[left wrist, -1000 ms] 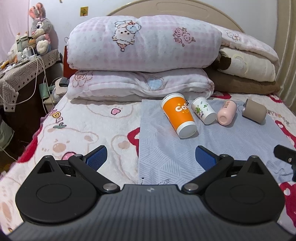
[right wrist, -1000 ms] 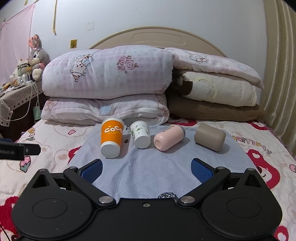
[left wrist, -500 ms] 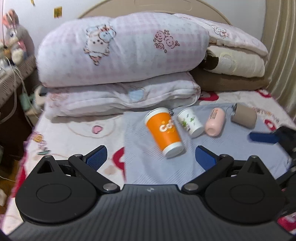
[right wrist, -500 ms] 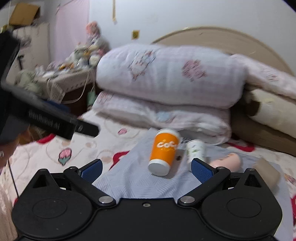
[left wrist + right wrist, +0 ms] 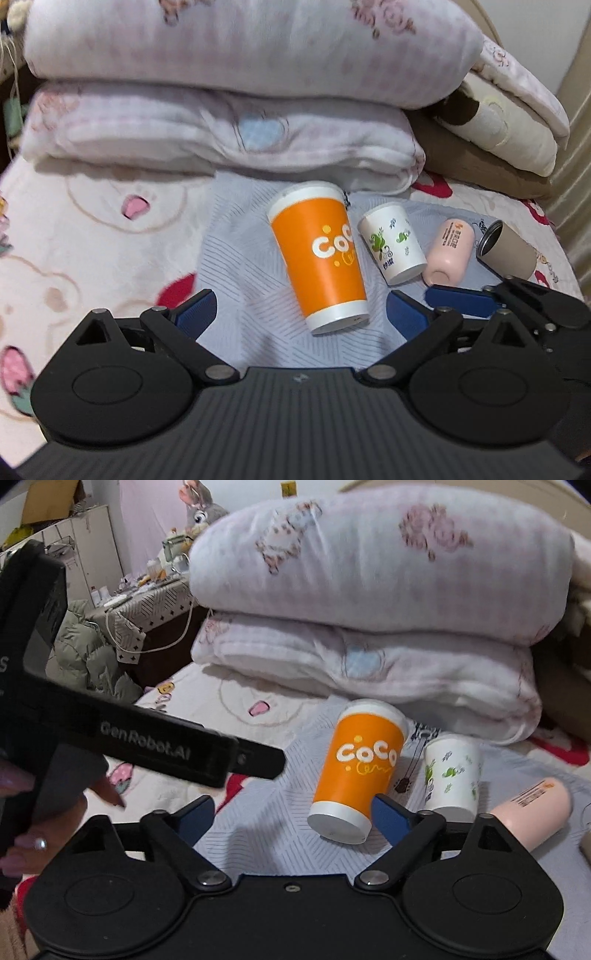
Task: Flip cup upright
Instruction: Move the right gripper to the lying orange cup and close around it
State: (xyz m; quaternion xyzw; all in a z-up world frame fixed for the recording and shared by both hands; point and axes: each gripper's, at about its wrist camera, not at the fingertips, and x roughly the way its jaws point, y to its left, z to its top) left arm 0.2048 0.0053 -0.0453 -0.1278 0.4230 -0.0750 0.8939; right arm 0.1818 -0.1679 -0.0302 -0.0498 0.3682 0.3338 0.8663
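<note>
Since the orange cup (image 5: 320,258) lay tipped on the bed's grey cloth (image 5: 236,266) near the pillows, both grippers (image 5: 300,314) (image 5: 293,814) faced it, fingers spread wide and empty.

The orange cup (image 5: 320,254) with white "CoCo" lettering lies tipped over on the grey cloth (image 5: 236,258), base nearest.

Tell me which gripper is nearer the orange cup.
Probably the right, by a hair. The right gripper has one finger at the orange cup's base. The left gripper sits just short, the cup's base between its open fingers.
</note>
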